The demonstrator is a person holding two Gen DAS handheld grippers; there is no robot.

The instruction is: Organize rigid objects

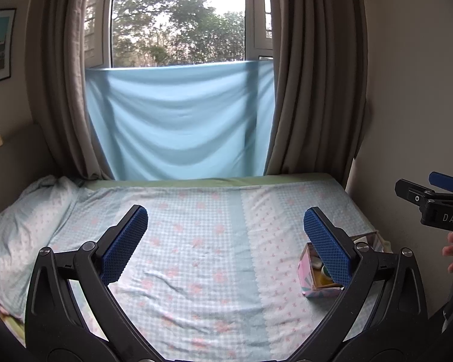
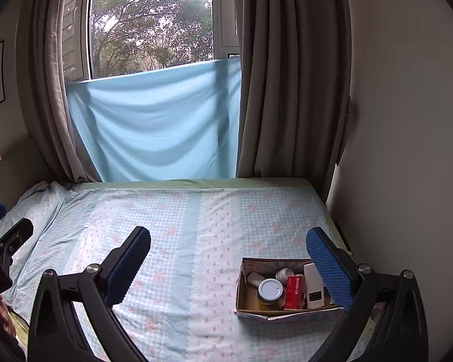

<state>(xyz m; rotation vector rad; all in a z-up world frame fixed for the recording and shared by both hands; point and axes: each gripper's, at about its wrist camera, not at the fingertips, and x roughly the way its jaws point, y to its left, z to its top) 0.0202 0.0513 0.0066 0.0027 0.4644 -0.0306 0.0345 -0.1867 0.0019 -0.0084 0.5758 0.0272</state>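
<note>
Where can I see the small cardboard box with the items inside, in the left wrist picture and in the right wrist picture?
Left wrist view: the box sits at lower right on the bed, partly hidden behind the left claw's right finger.
Right wrist view: the box is at lower right, seen from above, with its contents showing.
Shared landmark: the light blue cloth hanging across the window.

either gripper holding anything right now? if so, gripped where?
Nothing is held. The left gripper and right gripper are both wide open above the bed. The jar and red packet sit in the box, untouched.
</note>
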